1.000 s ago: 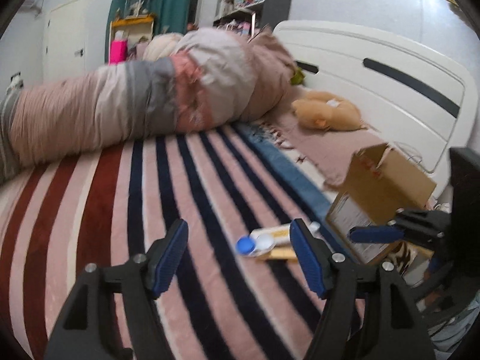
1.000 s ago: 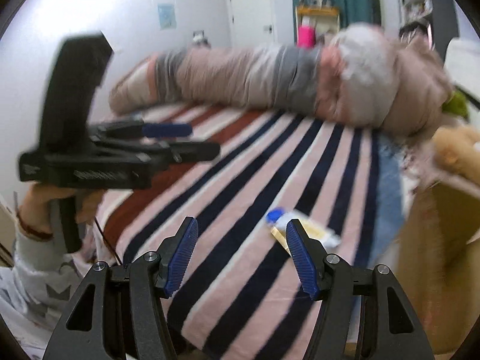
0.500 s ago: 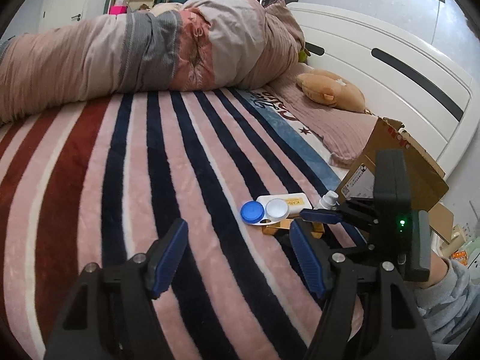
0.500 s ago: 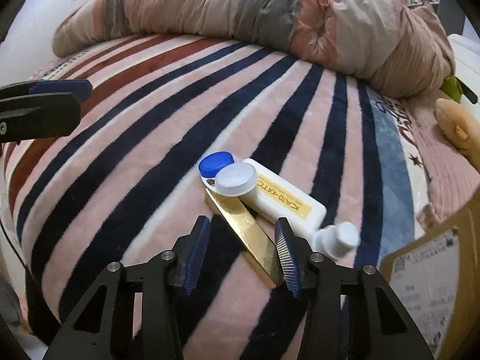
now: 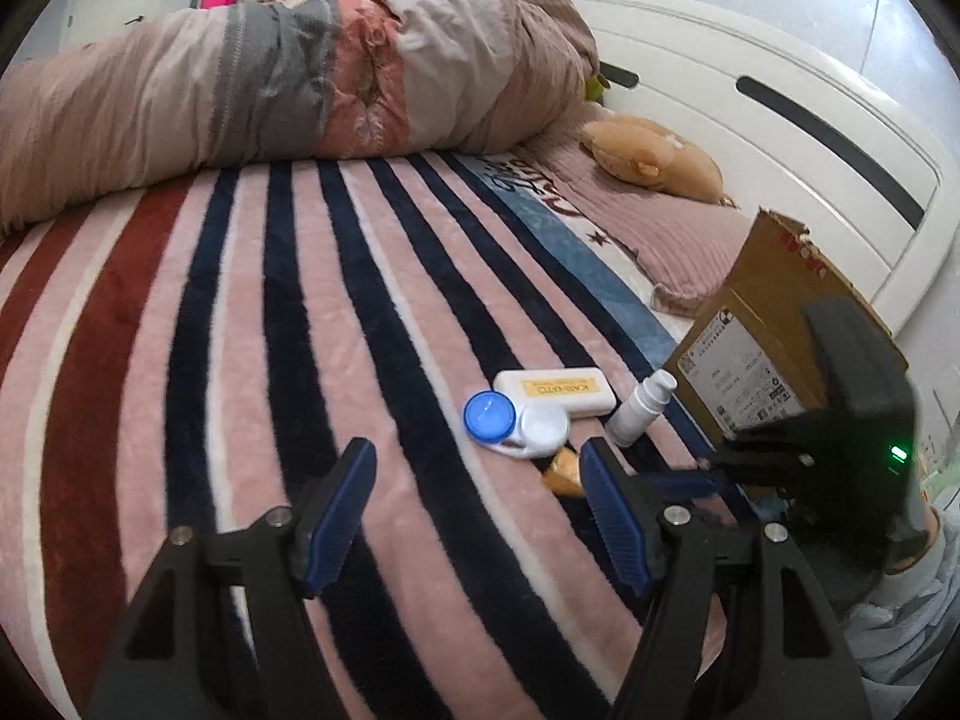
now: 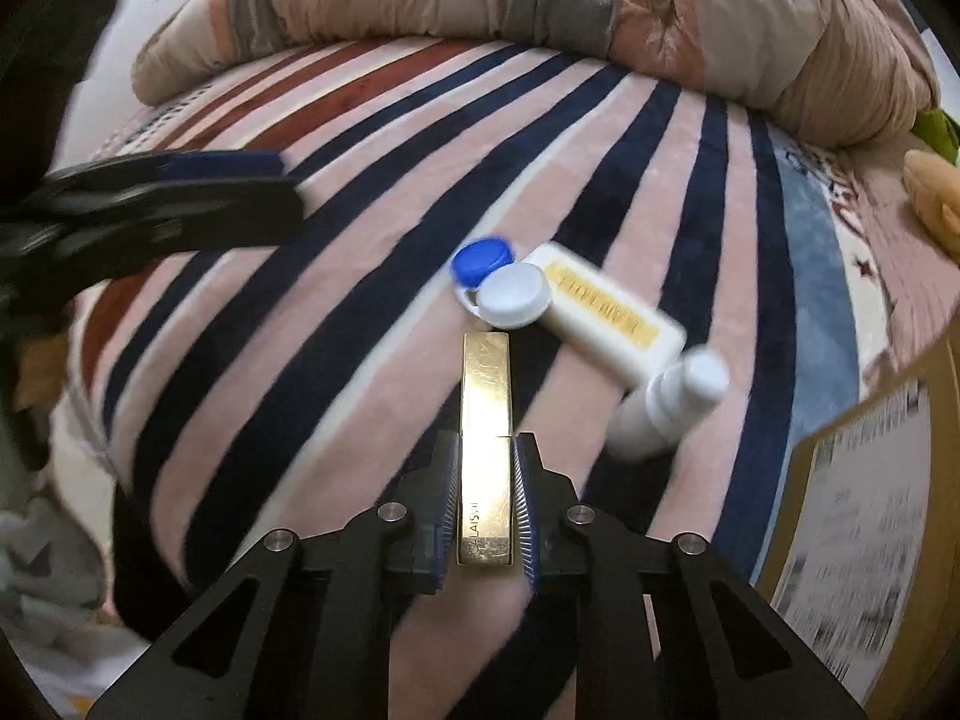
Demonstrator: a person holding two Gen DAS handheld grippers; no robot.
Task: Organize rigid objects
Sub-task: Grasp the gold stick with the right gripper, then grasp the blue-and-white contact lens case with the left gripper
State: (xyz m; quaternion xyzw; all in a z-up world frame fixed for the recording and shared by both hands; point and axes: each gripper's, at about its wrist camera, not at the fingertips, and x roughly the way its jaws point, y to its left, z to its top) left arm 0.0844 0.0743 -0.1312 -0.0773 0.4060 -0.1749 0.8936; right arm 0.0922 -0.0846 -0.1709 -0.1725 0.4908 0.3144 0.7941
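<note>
Right gripper (image 6: 486,504) clamps one gold rectangular metal case (image 6: 486,414); left gripper (image 5: 477,507) gapes empty. On the striped blanket's (image 5: 240,312) right edge: one white flat bottle (image 5: 555,391), one white spray bottle (image 5: 639,408), one blue-and-white lens case (image 5: 516,423).

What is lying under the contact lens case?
The contact lens case lies on the striped blanket, overlapping one end of the white flat bottle. Anything directly beneath the case is hidden.

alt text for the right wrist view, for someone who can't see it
The right gripper is shut on a gold tube that points away from the camera over a striped blanket. Just beyond lie a contact lens case, a white box and a small white bottle, with a cardboard box at the right edge.
</note>
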